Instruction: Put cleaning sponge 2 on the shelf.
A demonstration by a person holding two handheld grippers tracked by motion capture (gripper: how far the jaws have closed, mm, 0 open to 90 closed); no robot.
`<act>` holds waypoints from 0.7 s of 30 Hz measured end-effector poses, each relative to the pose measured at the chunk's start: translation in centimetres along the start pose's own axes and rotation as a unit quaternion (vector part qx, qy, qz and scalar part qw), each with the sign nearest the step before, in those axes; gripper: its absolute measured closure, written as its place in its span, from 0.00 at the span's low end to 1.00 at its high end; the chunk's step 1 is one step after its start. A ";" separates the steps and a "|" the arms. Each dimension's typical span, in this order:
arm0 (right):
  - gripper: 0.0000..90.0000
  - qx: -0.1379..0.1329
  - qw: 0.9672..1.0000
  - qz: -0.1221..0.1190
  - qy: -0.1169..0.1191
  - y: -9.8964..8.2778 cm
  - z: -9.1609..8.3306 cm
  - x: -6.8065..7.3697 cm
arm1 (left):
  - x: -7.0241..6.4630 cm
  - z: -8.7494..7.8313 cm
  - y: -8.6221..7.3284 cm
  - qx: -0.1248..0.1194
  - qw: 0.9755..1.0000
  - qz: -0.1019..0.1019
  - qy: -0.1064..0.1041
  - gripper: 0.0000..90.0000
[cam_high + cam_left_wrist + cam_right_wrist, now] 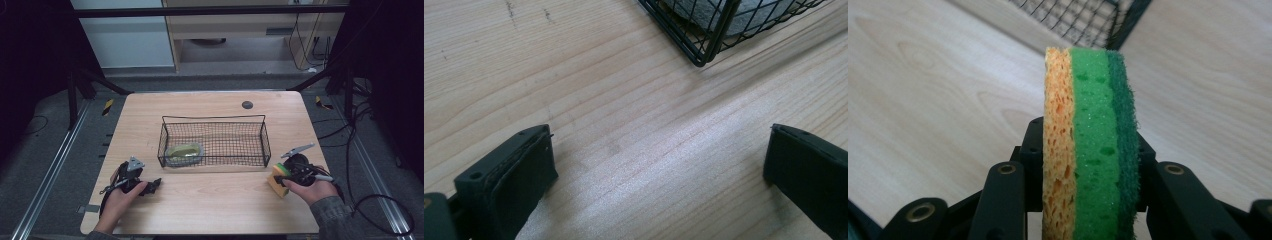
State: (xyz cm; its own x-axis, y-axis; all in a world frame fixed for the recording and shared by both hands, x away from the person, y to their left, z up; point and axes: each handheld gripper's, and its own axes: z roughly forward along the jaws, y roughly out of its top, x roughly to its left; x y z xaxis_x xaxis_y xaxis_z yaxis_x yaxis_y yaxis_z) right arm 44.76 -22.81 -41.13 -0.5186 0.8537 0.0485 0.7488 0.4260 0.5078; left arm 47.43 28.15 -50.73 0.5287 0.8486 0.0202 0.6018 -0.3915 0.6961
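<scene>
Left gripper (152, 186) is idling wide apart and empty on the table (210, 195), left of the basket (215, 142). Right gripper (1090, 165) is pinching the sponge (1091, 145) on edge beside the basket's right end (I'm judging a lift over the rim, squeeze kept firm).

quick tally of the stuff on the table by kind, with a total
wire basket: 1
sponge: 1, clamped in the right tool
green pouch in the basket: 1
hand-held tools: 2, the left tool open
total: 5
</scene>
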 end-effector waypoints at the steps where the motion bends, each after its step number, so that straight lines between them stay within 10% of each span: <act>1: 0.71 -0.009 1.000 0.005 -0.007 0.1 -0.5 -0.7 | 0.0 0.0 0.0 0.000 1.000 0.000 0.000 0.00; 21: 0.71 -0.082 0.995 0.019 -0.056 3.5 -2.8 -5.2 | 0.0 0.0 -0.2 -0.008 1.000 0.001 0.000 0.00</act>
State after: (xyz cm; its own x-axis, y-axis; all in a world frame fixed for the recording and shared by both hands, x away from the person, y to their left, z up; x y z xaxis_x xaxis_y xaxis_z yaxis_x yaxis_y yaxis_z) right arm 48.92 -26.57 -37.15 -0.4344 0.9005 -0.0213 0.6854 0.3458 0.6409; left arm 47.32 28.24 -50.87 0.5295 0.8480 0.0207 0.5912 -0.3865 0.7079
